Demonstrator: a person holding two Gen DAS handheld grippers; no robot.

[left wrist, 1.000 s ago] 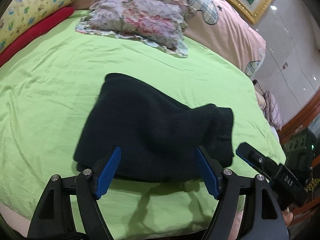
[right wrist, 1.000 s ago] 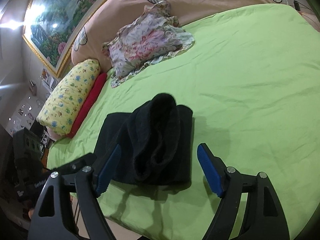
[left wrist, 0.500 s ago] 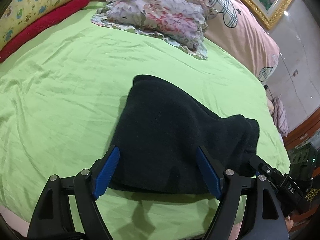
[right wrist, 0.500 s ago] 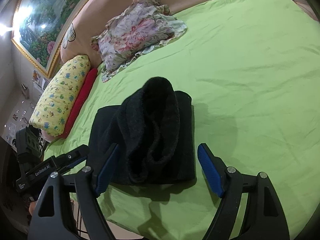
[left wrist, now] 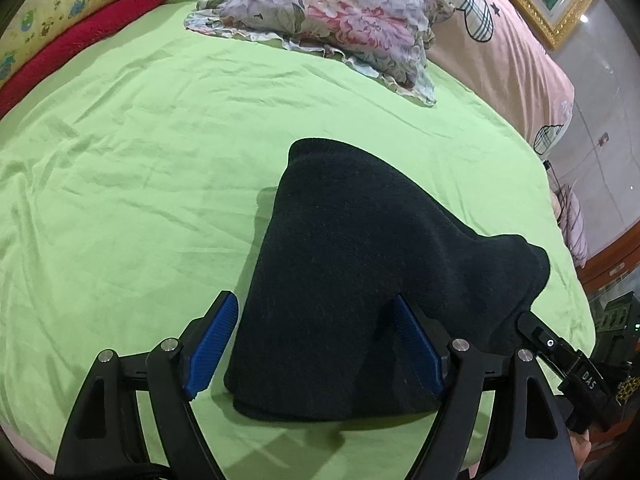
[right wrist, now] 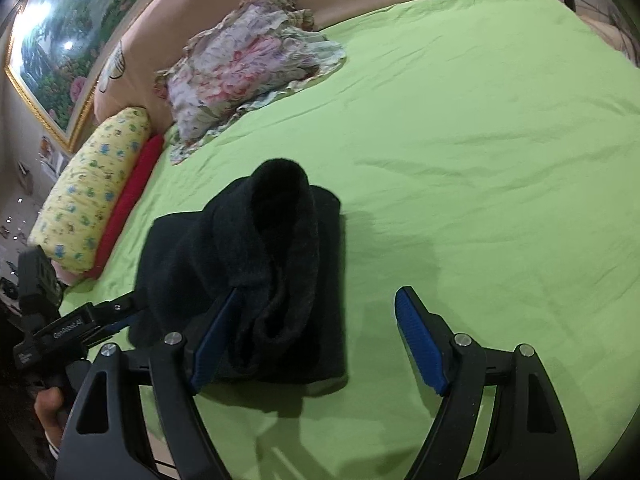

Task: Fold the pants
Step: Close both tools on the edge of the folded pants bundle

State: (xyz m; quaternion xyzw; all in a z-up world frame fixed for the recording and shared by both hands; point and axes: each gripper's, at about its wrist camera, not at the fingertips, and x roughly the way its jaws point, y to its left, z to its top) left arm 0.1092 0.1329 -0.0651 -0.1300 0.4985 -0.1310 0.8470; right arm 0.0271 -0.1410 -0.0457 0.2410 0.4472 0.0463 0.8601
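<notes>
The black pants (left wrist: 360, 272) lie folded in a thick bundle on the green bedsheet (left wrist: 140, 168). My left gripper (left wrist: 316, 336) is open, its blue pads on either side of the bundle's near end, not closed on it. In the right wrist view the pants (right wrist: 256, 264) show a rolled top layer. My right gripper (right wrist: 320, 336) is open, its left pad at the bundle's near edge, its right pad over bare sheet. The left gripper (right wrist: 72, 328) shows at the lower left of that view, and the right gripper (left wrist: 568, 364) at the lower right of the left view.
A floral pillow (left wrist: 340, 20) lies at the head of the bed, with a yellow patterned pillow (right wrist: 92, 192) and a red cushion (right wrist: 128, 208) on the left side. A pink headboard (left wrist: 500, 40) stands behind. The bed's near edge is just below the grippers.
Both grippers have moved forward and closer to the pants. The left gripper's pads now straddle the bundle's near end. Both stay open.
</notes>
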